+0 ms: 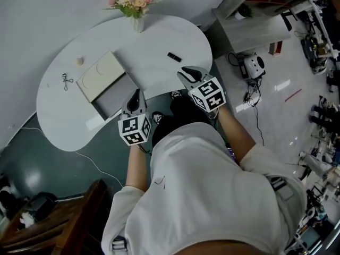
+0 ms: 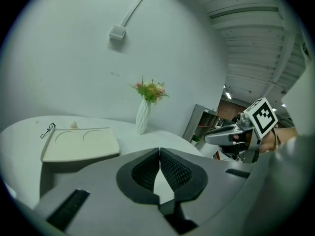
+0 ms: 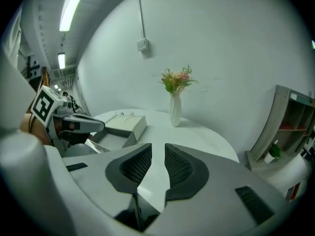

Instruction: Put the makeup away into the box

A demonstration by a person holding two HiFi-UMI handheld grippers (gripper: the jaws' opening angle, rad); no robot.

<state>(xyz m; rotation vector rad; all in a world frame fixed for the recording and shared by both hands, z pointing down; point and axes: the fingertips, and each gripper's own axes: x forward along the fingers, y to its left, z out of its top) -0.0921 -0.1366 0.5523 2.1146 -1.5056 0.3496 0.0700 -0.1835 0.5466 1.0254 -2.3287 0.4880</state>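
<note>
Left tongs (image 1: pixel 136 93) clenched, empty; right tongs (image 1: pixel 190 70) released (nothing between); both near box (image 1: pixel 112 96)

black item (image 1: pixel 173 57) too small, beige blob (image 1: pixel 80 61) likewise

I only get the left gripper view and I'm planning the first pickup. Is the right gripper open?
Observer: Yes, the right gripper is open and empty.
Operator: Any makeup I'm missing?
Observer: A small black item lies on the table, just ahead of the right gripper.
Operator: Is the box open?
Observer: Yes, the head view shows its grey tray exposed beside the cream lid.
</note>
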